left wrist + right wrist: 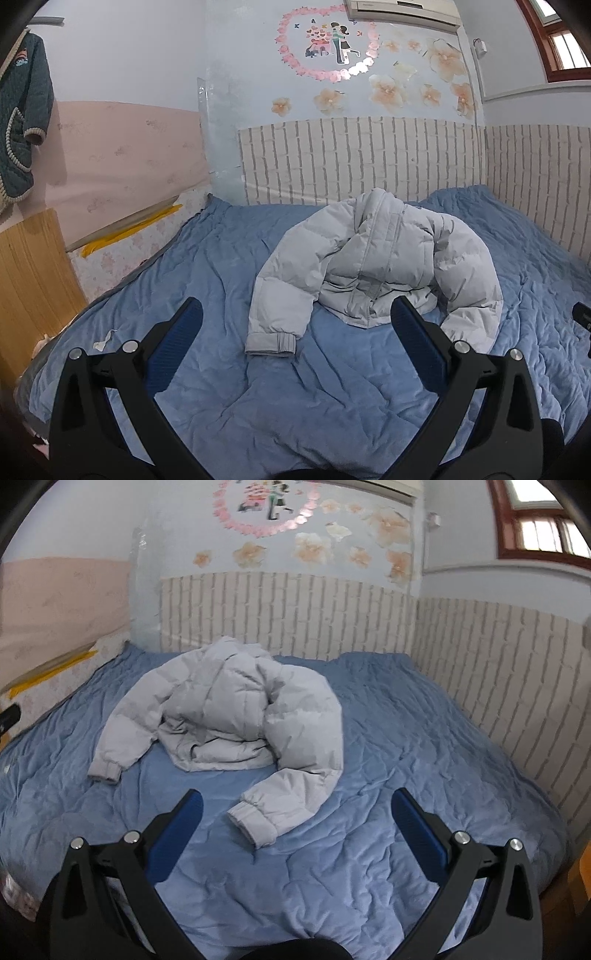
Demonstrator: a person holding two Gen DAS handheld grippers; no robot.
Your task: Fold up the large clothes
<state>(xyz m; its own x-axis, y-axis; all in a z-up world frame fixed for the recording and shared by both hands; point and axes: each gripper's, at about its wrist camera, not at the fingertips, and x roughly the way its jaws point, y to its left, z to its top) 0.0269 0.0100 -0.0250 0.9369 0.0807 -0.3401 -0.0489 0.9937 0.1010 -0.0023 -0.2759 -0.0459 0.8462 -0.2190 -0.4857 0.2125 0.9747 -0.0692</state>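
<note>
A light grey puffer jacket [373, 258] lies crumpled on the blue quilt [280, 398] in the middle of the bed, both sleeves splayed toward me. It also shows in the right wrist view [229, 709]. My left gripper [297, 314] is open and empty, held above the quilt just short of the jacket's left cuff [271, 341] and hem. My right gripper [297, 805] is open and empty, above the quilt, with the jacket's right cuff [253, 821] lying between its fingers further on. The tip of the right gripper shows at the left view's right edge [583, 319].
The bed meets a brick-pattern wall panel [369, 158] at the back and right [498, 672]. A dark green quilted coat [22, 122] hangs on the left wall. A wooden board [33, 288] stands by the bed's left side. A small white scrap [103, 341] lies on the quilt.
</note>
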